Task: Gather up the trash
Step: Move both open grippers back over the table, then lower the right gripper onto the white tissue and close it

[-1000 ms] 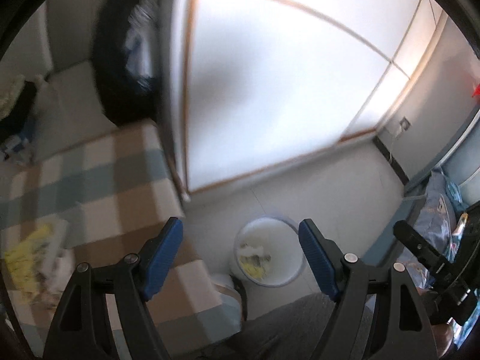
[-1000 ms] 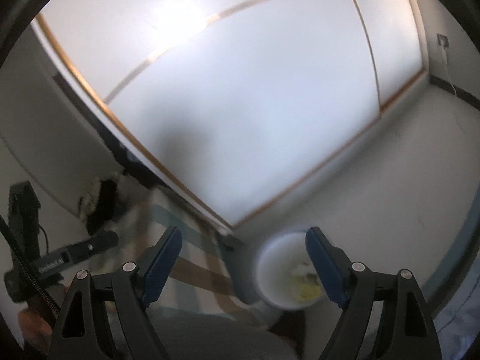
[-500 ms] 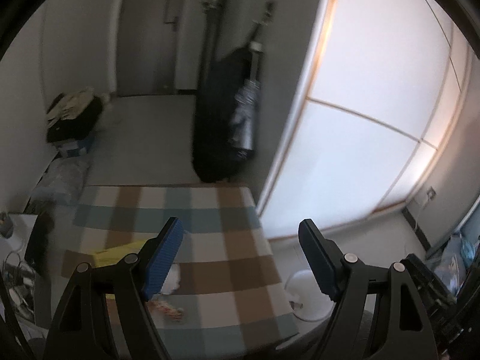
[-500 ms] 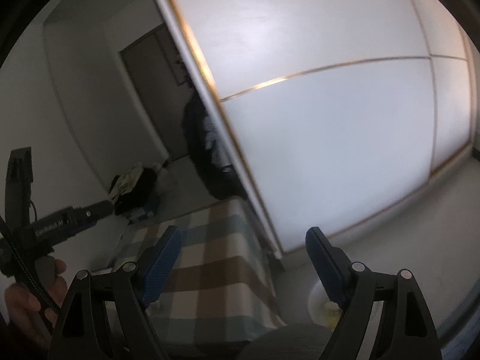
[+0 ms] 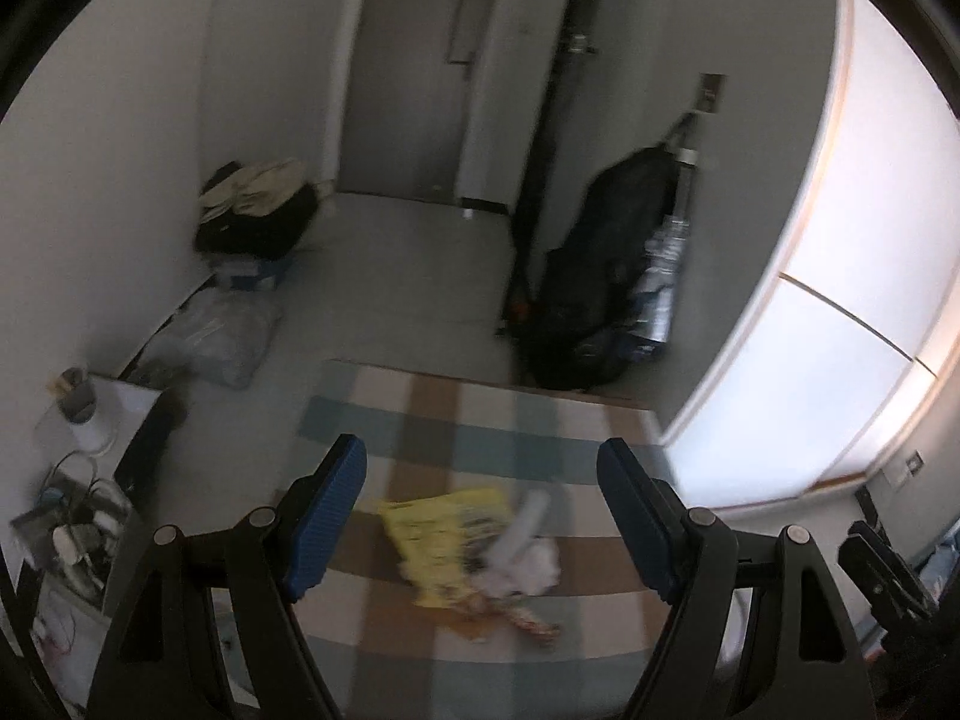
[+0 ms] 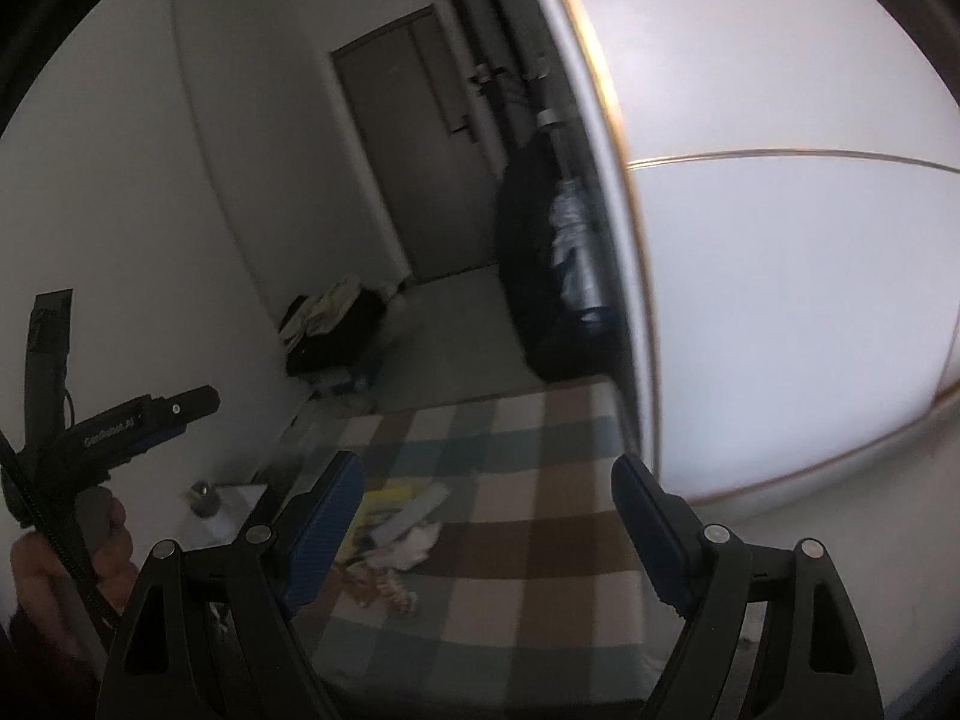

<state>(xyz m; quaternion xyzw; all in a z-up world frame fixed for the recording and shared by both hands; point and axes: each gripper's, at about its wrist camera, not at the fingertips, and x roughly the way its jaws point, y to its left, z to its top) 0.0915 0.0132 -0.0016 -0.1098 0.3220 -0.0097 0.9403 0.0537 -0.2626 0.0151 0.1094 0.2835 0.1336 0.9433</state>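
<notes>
A pile of trash lies on a checked tablecloth [image 5: 480,444]: a yellow wrapper [image 5: 444,525], crumpled white paper [image 5: 528,558] and a small orange wrapper [image 5: 528,624]. My left gripper [image 5: 486,516] is open and empty, held above and just short of the pile. My right gripper [image 6: 486,528] is open and empty, to the right of the same pile [image 6: 396,534], which lies by its left finger. The left gripper's body [image 6: 120,426] shows at the left of the right wrist view.
A big black bag [image 5: 600,288] leans by the sliding door [image 5: 840,300] beyond the table. A dark suitcase with clothes [image 5: 258,216] and plastic bags [image 5: 210,336] lie on the floor at left. A white shelf with a cup [image 5: 78,402] stands left of the table.
Both grippers have swung up and left, away from the white bin on the floor, and now face the table with the trash pile. Both stayed open.
</notes>
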